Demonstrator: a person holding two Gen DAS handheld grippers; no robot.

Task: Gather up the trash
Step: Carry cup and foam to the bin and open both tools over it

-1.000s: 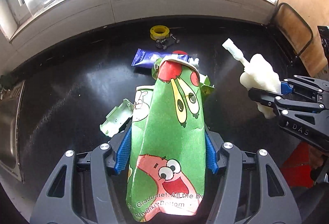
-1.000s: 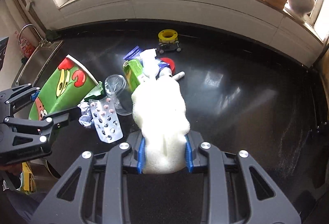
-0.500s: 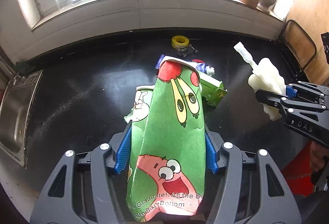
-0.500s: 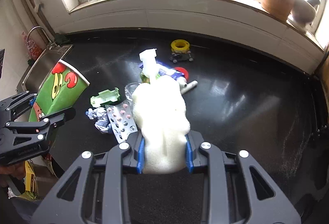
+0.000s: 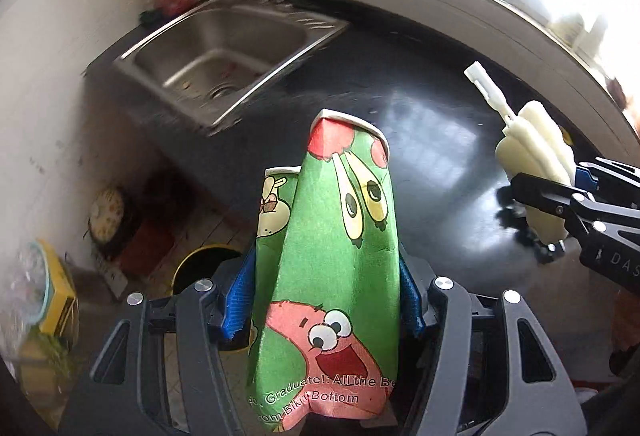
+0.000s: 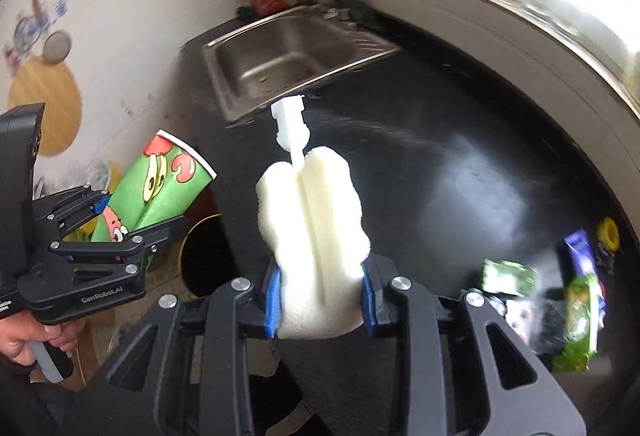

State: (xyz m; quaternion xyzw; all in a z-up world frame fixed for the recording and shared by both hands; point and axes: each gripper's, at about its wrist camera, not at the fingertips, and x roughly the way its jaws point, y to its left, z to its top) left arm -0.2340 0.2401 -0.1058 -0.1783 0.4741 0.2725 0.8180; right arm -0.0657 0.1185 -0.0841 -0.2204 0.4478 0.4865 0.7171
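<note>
Left gripper (image 5: 322, 306) jaws clamp a crushed green cartoon paper cup (image 5: 332, 276) over the counter's end edge, above floor and a yellow-rimmed bin (image 5: 192, 268). Right gripper (image 6: 320, 298) jaws pinch a white sponge brush head (image 6: 314, 220) over bare black countertop (image 6: 460, 175), near the steel sink (image 6: 280, 55). Only the right view shows leftover litter (image 6: 576, 320) at far right. Both grippers have swung away from the window since the earlier frame.

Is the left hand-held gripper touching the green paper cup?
Touching. Left wrist view shows the left hand-held gripper pressing both blue pads against the creased green paper cup.
</note>
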